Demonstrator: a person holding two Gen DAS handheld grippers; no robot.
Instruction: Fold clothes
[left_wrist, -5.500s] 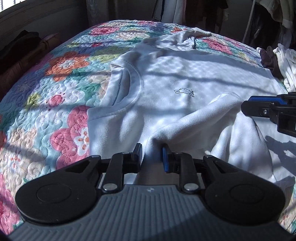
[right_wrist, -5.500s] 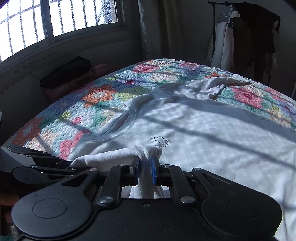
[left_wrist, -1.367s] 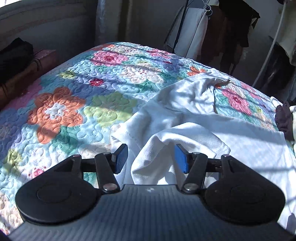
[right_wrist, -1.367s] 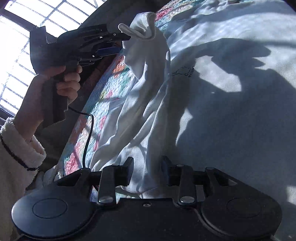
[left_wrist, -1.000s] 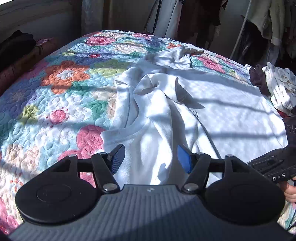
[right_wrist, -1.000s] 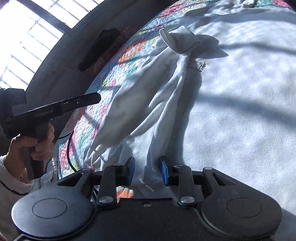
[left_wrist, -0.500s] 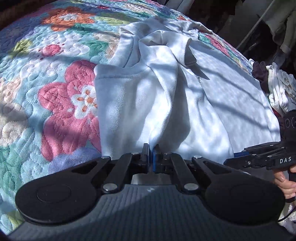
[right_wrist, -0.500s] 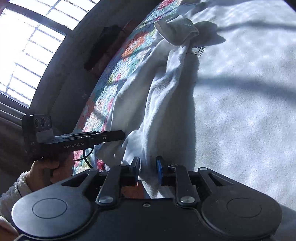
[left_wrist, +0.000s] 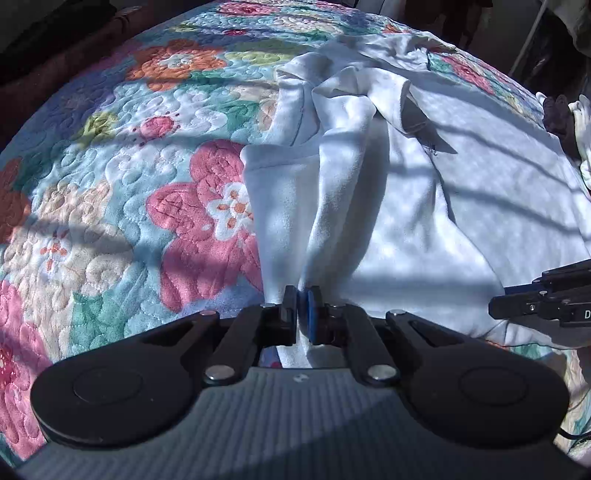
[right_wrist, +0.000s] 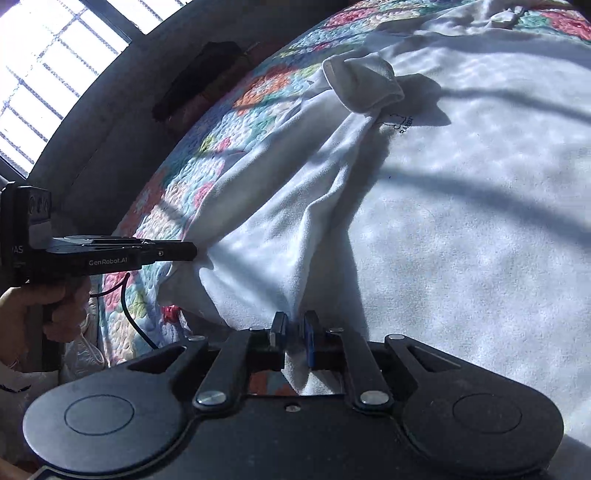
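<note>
A white sweatshirt (left_wrist: 424, 221) lies spread on a floral quilt (left_wrist: 110, 206). Its sleeve (left_wrist: 343, 155) is folded over the chest, the cuff (right_wrist: 364, 86) resting by a small printed logo (right_wrist: 400, 123). My left gripper (left_wrist: 302, 306) is shut on a ridge of fabric at the sweatshirt's near edge; in the right wrist view the left gripper (right_wrist: 194, 252) bites that edge from the left. My right gripper (right_wrist: 293, 332) has its jaws closing, with a fold of the sweatshirt pinched between them. The right gripper (left_wrist: 495, 306) also shows in the left wrist view at the right.
A pile of clothes (left_wrist: 576, 110) sits at the bed's right side. A dark bundle (right_wrist: 207, 70) lies on the ledge under the barred window (right_wrist: 55, 74). A hand (right_wrist: 48, 306) holds the left gripper's handle, a cable (right_wrist: 133, 317) hanging below it.
The left gripper let the cuff fall onto the chest, came down to the near edge and shut on the fabric. The right gripper's jaws narrowed onto the fold between them.
</note>
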